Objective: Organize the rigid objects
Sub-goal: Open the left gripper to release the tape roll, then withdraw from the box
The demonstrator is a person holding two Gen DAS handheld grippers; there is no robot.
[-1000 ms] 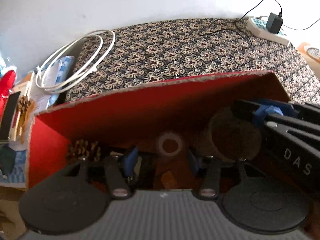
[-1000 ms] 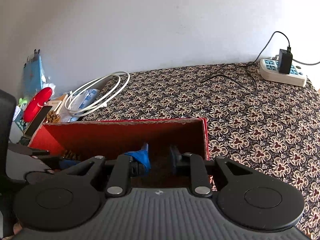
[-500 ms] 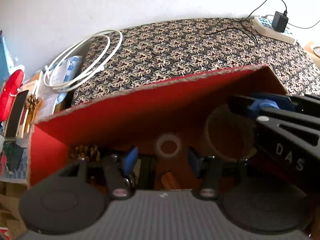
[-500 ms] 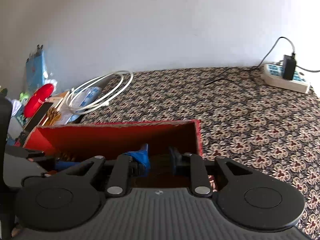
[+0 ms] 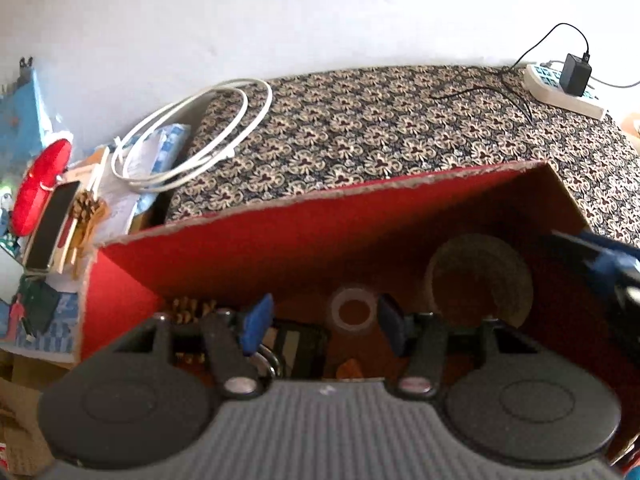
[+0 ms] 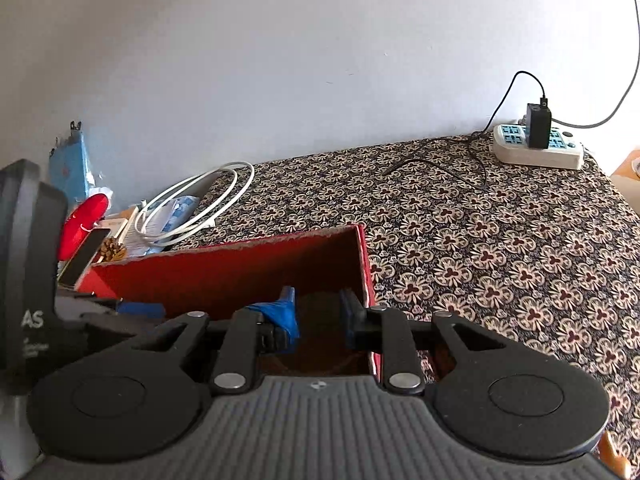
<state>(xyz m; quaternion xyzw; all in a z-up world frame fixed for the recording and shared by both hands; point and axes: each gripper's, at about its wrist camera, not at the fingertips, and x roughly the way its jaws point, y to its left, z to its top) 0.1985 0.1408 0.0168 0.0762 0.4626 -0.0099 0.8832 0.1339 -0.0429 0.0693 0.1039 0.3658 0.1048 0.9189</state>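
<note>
A red cardboard box [image 5: 304,236] stands on the patterned cloth; it also shows in the right wrist view [image 6: 240,268]. Inside it lie a brown tape roll [image 5: 478,280], a small clear ring [image 5: 353,311], a pine cone [image 5: 190,307], a padlock [image 5: 268,360] and a dark flat item. My left gripper [image 5: 322,320] is open and empty above the box's near side. My right gripper [image 6: 318,312] is open and empty over the box's right end; it shows blurred at the right edge of the left wrist view [image 5: 608,268].
A coiled white cable [image 5: 192,140] lies at the cloth's back left. A red case [image 5: 40,184], a phone [image 5: 52,232] and papers sit left of the box. A power strip with a black charger [image 6: 538,144] sits at the back right.
Both grippers have lifted and pulled back from the box. The right gripper has moved out toward the right edge of the left wrist view. Both stay open.
</note>
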